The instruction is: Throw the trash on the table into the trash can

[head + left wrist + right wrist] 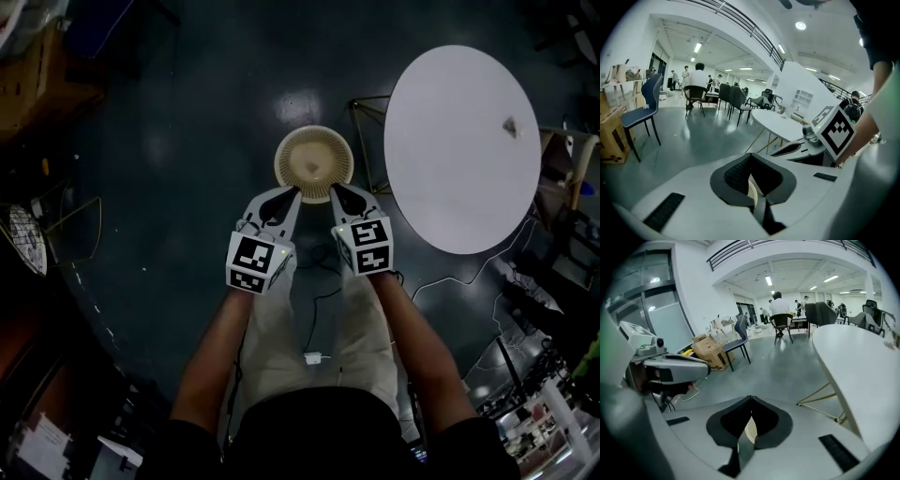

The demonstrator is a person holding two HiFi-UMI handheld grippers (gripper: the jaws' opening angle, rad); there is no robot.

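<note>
The left gripper (292,193) and right gripper (336,189) are hovering at the mesh trash can (289,142), fingers pinched shut on nothing, probably because a scrap (314,170) is already lying inside. Another crumpled bit of trash (511,127) is sitting on the round counter (450,169), far right, so I'm guessing that's next.

We see a blue chair (650,91) beside a cardboard box (611,136), black chairs (736,98) and people (698,77) further back, and a small white adapter (313,357) on the dark floor (187,141).
</note>
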